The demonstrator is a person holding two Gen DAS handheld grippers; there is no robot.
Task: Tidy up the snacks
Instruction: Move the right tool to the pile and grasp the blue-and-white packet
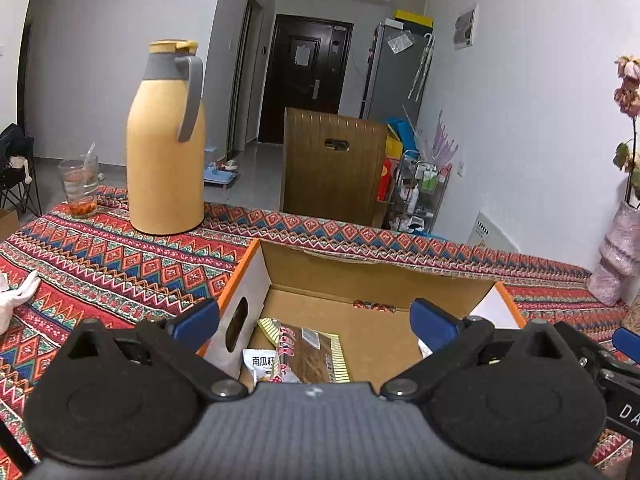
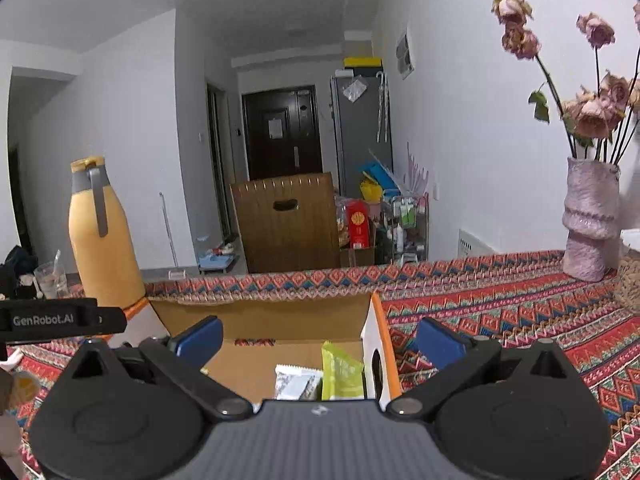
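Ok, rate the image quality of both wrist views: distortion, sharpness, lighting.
Left wrist view: strong fisheye bending, dark vignette corners, tall yellow thermos jug sharp, even indoor light. Right wrist view: same curvature, the patterned red woven tablecloth edge bows, dried pink roses crisp, brown cardboard box interior slightly shadowed.

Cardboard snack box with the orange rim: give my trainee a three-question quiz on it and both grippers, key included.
1. True or false: the brown striped snack packet lies inside the open cardboard box with the orange rim.
2. What stands behind that box on the patterned tablecloth: A) a tall yellow thermos jug with a grey handle, B) a silver kettle, C) a blue bucket?
3. Fill in: the left gripper and right gripper both have their blue-padded jaws ____, with nothing between them.

Key: 1 true. 2 A, the yellow thermos jug. 3 open; the lime-green packet and white packet lie in the box below.
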